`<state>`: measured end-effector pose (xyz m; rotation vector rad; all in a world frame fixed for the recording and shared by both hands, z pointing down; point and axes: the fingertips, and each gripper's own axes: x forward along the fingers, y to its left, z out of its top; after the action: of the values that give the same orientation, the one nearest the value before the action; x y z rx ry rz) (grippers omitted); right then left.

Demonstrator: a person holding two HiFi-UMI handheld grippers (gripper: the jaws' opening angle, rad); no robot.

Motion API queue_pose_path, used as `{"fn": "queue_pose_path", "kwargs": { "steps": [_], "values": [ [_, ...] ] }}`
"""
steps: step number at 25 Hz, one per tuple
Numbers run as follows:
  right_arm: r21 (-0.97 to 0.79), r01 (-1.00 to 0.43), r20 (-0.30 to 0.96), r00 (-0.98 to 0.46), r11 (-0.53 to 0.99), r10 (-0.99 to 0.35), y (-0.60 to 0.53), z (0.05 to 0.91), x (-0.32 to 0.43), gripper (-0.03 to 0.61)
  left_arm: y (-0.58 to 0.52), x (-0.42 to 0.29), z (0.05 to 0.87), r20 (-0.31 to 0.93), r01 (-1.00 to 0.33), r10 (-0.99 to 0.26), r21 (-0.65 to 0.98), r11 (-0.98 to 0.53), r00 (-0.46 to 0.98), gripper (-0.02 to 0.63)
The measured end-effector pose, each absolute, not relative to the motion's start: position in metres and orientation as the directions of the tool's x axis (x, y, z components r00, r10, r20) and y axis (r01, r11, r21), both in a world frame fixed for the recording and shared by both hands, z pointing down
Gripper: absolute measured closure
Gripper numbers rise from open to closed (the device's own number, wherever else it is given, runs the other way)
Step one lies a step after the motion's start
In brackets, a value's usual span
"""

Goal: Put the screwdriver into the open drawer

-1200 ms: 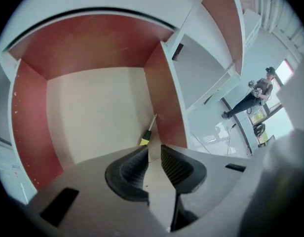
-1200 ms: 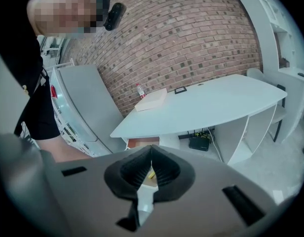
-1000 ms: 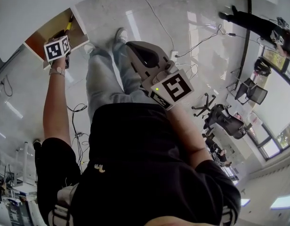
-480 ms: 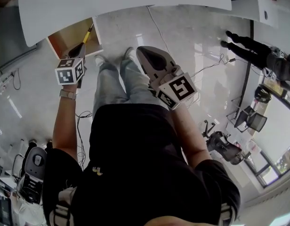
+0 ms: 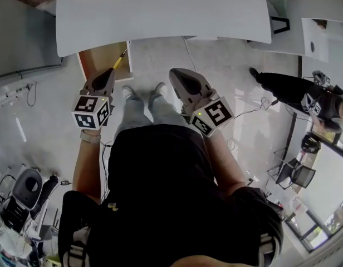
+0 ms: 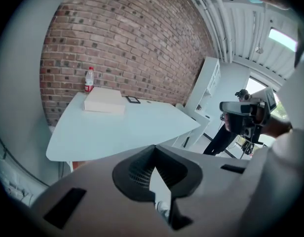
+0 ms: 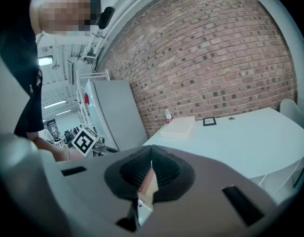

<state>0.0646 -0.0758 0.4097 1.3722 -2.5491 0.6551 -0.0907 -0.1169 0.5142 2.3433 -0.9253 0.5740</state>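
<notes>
In the head view an open wooden drawer (image 5: 96, 57) hangs under the white table (image 5: 160, 10). A yellow-handled screwdriver (image 5: 117, 63) lies inside it near its right wall. My left gripper (image 5: 106, 72) hovers just in front of the drawer, a little short of the screwdriver; its jaws are shut with nothing between them (image 6: 154, 149). My right gripper (image 5: 177, 74) is held over the floor beside my shoes, also shut and holding nothing (image 7: 151, 152).
A white box (image 6: 105, 101) and a bottle (image 6: 89, 79) stand on the table by the brick wall. A grey cabinet (image 5: 21, 38) is at the left, equipment (image 5: 24, 196) on the floor lower left. Another person (image 5: 294, 90) stands at the right, with cables nearby.
My left gripper has drawn back from the drawer, leaving the screwdriver lying inside. My head has tilted up, bringing the table into view. The right gripper stays shut.
</notes>
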Motion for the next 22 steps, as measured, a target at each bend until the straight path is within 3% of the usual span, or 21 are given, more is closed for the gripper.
{"fn": "queue_pose_path", "kwargs": {
  "steps": [14,22],
  "values": [
    [-0.218,-0.726,0.244,-0.687,0.652,-0.684,-0.066,0.330,0.061,0.568,-0.088,-0.090,0.366,0.371,-0.758,-0.665,0.236,-0.608,0.649,0.611],
    [-0.167,-0.686,0.162,-0.728,0.709,-0.666,-0.068,0.281,0.055,0.568,-0.076,-0.080,0.306,0.256,-0.751,-0.706,0.217,-0.624,0.660,0.611]
  ]
}}
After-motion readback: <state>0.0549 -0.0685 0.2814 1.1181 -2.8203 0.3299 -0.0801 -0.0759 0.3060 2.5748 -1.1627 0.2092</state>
